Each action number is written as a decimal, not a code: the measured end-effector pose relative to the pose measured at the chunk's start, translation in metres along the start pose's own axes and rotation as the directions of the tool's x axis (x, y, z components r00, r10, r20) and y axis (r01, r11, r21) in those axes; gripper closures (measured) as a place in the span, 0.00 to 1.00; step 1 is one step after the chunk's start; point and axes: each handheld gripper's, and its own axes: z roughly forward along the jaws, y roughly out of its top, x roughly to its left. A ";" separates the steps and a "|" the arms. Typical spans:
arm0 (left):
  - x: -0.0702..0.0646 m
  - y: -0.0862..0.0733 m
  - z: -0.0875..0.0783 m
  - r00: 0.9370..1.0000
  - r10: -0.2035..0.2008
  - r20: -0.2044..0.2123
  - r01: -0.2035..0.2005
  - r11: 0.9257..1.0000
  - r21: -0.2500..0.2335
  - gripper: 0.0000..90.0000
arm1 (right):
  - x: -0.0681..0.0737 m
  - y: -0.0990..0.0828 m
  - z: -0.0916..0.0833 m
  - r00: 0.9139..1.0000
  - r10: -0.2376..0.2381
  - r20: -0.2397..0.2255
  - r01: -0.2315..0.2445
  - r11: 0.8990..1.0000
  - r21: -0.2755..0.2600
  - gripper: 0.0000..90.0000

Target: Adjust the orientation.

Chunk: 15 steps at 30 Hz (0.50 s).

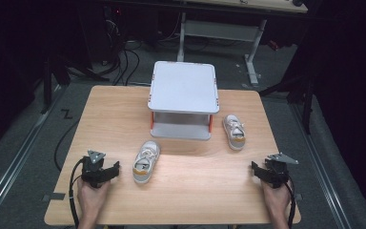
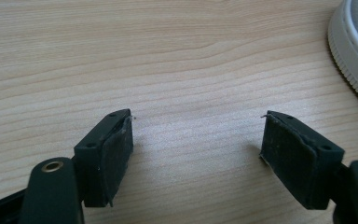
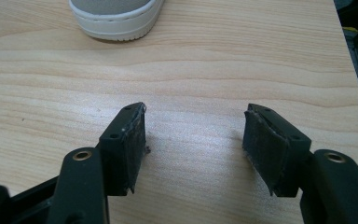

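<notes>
Two small grey-and-white sneakers lie on the wooden table (image 1: 190, 191). One sneaker (image 1: 146, 161) lies left of centre, just right of my left gripper (image 1: 115, 170); its white sole edge (image 2: 354, 56) shows at the right of the left gripper view. The other sneaker (image 1: 234, 131) lies right of a white two-tier rack (image 1: 184, 98), beyond my right gripper (image 1: 254, 168); its toe (image 3: 116, 16) shows at the top of the right gripper view. Both grippers rest low at the table's near edge, open. Bare wood lies between the left gripper (image 2: 196, 140) pads and between the right gripper (image 3: 193, 133) pads.
The rack stands at the table's back centre with a low shelf under its flat top. Around the table is grey floor with cables (image 1: 124, 62) at the back left and another desk frame (image 1: 252, 43) behind. The table's right edge (image 3: 349, 60) lies close to the right gripper.
</notes>
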 end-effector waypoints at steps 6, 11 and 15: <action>0.000 0.000 0.000 1.000 0.002 -0.001 -0.002 1.000 0.000 0.28 | 0.000 0.000 0.000 1.000 -0.002 -0.001 0.002 1.000 -0.001 0.43; 0.000 0.001 0.001 1.000 0.013 0.010 -0.013 1.000 0.005 0.25 | 0.000 0.000 0.000 1.000 -0.002 -0.003 0.002 1.000 0.001 0.42; 0.001 0.000 0.000 0.999 0.035 0.032 -0.035 0.999 -0.002 0.28 | 0.000 0.000 0.000 1.000 -0.002 -0.003 0.002 1.000 0.001 0.42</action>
